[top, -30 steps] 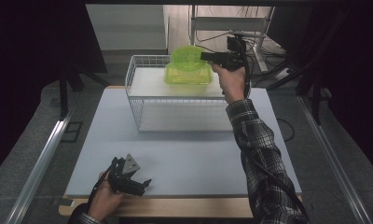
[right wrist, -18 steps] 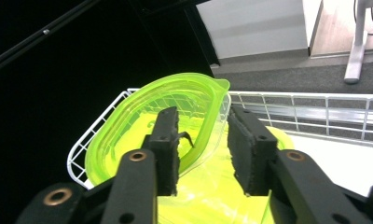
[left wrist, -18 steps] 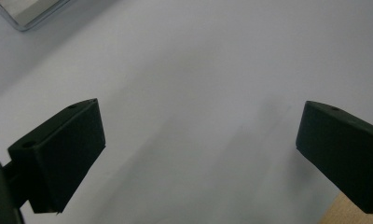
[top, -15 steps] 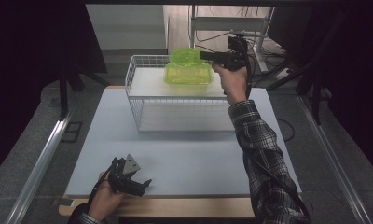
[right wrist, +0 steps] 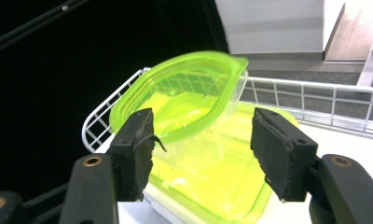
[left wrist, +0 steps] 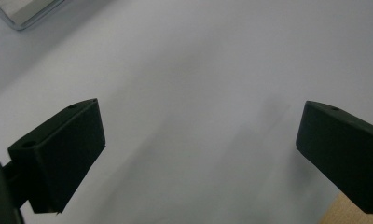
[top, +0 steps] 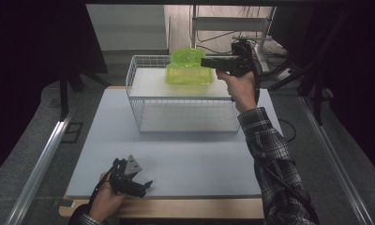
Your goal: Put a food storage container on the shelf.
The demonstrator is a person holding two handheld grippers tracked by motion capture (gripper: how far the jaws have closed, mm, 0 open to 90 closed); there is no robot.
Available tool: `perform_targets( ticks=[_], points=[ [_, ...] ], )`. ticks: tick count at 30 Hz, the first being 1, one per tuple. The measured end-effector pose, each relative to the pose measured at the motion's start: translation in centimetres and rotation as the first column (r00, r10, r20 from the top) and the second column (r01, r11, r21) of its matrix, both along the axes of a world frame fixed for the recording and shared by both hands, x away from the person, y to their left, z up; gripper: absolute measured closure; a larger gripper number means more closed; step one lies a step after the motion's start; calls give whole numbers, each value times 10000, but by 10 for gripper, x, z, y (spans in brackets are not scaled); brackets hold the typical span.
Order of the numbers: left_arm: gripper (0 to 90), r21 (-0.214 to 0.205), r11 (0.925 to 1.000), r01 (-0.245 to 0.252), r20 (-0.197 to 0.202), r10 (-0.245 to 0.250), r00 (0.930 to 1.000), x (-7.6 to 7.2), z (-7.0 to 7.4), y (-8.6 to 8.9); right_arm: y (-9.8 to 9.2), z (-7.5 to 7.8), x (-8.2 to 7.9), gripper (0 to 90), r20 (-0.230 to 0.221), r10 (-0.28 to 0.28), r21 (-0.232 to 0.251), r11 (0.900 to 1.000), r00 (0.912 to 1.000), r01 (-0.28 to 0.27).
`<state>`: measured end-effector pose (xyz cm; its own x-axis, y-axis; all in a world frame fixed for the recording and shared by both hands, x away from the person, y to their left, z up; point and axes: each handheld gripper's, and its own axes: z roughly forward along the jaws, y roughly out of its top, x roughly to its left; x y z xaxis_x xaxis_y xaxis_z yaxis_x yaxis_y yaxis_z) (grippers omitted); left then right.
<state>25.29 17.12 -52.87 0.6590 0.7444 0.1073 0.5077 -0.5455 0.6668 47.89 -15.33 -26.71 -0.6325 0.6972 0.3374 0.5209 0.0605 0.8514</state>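
The right tongs (right wrist: 201, 154) are held level over the far right of the wire basket (top: 143, 101), their jaws apart and just opened further, with nothing pressed between them. Directly ahead of them the green bowl (right wrist: 180, 93) is seen tilted, resting on the flat green container (right wrist: 212, 186) that lies inside the basket on the bench (top: 185, 159). The container's long axis appears to run across the line of these tongs (roughly left to right in the high view). The left tongs (left wrist: 198, 154) are held wide apart and empty over the bench's near edge, well apart from the basket, so the right hand (top: 239, 89) is judged far nearer for any coming move.
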Motion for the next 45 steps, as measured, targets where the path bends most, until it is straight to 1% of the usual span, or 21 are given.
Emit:
perform_targets(
  ticks=[4, 7, 11, 23, 36, 42, 45],
  points=[
    [10, -59, 10000, -9, 18, 9, 10000, 0, 0, 0, 0, -2, -6, 350, 111, 201, -192, 9996, 9997, -199],
    [10, -156, 9999, -20, 62, 21, 10000, 0, 1, 1, -1, -4, -10, 327, 145, 333, -210, 9992, 9993, -330],
    [10, -289, 9996, -46, 75, 48, 10000, 0, 2, 2, -1, -9, -15, 293, 213, 548, -503, 9973, 9983, -537],
    [10, -341, 9994, -35, 90, 38, 10000, 0, 2, 2, 1, -23, -28, 229, 528, 980, -1095, 9897, 9938, -918],
    [9, -369, 9993, -27, 103, 30, 9999, 0, 1, 2, 2, -36, -42, 182, 751, 1299, -1473, 9820, 9887, -1178],
    [10, -464, 9989, -44, 84, 48, 10000, 0, 2, 2, 0, -42, -48, 164, 872, 1383, -1635, 9789, 9865, -1227],
    [10, -641, 9979, -45, 1, 45, 10000, 1, 2, 3, -2, -45, -50, 153, 859, 1407, -1695, 9776, 9863, -1247]
  ],
)
